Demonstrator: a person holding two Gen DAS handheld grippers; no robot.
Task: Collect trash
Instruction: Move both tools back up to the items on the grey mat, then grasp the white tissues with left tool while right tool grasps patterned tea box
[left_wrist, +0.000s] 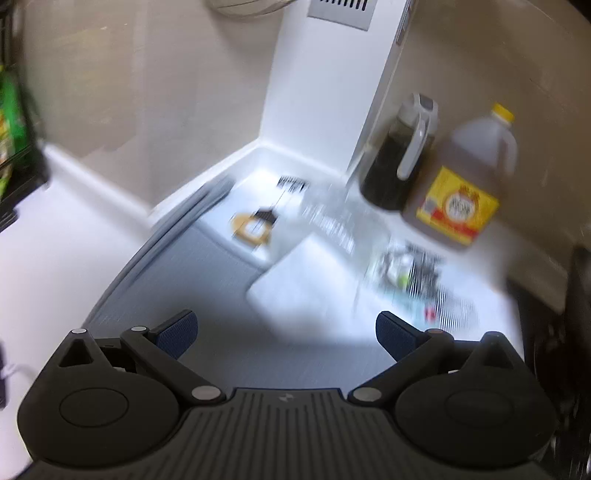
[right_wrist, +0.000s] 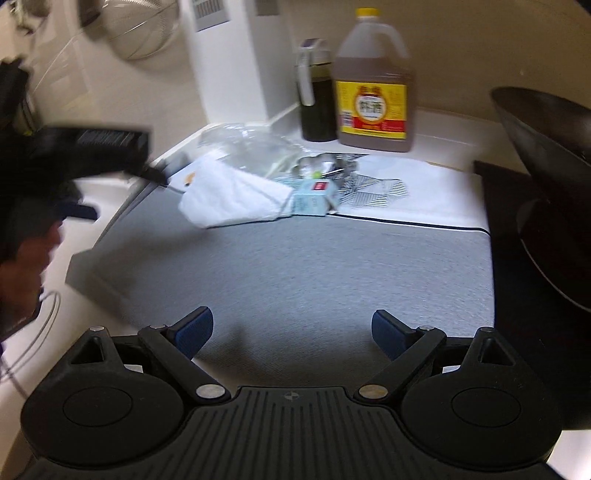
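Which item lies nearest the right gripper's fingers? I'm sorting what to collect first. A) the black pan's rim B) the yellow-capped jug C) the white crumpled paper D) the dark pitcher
C: in the right wrist view the white crumpled paper lies closest on the grey mat, ahead of the open right gripper; the jug stands farther back.

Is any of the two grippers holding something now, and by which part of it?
Nothing is held. The left gripper and the right gripper are both open over the grey mat, with nothing between the fingers.

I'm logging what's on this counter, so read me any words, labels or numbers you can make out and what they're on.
None can be read reliably.
Jug, yellow label: red characters in a round emblem, too blurred to read.
Small light-blue box: print too small.
Dark bottle: no text visible.
Left wrist view: motion-blurred throughout.
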